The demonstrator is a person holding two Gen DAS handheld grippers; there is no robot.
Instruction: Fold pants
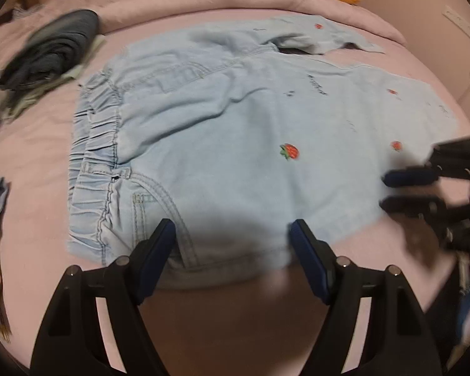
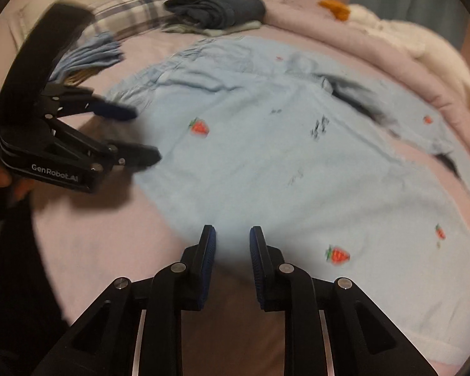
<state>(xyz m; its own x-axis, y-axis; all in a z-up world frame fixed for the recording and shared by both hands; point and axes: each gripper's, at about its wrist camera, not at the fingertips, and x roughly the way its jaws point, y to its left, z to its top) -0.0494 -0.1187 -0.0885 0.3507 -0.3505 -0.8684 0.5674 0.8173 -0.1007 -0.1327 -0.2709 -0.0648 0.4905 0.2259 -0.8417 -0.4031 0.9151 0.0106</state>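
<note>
pants [image 1: 235,131] of light blue denim with small strawberry marks lie spread on the pink bed [image 1: 40,144], waistband toward the dark folded clothes [image 1: 53,53], one leg partly turned over the other. left gripper [image 1: 233,241] hangs over the near hip edge with its tongs wide apart and nothing between them. right gripper [image 2: 230,241] is at the near edge of the leg, tongs narrower but with a clear gap, also holding nothing. i judge the cloth is soft and light and will sag and wrinkle when lifted. the gathered waistband and the stitched side seam look thicker, so these are better places to pinch, one gripper at each.
</note>
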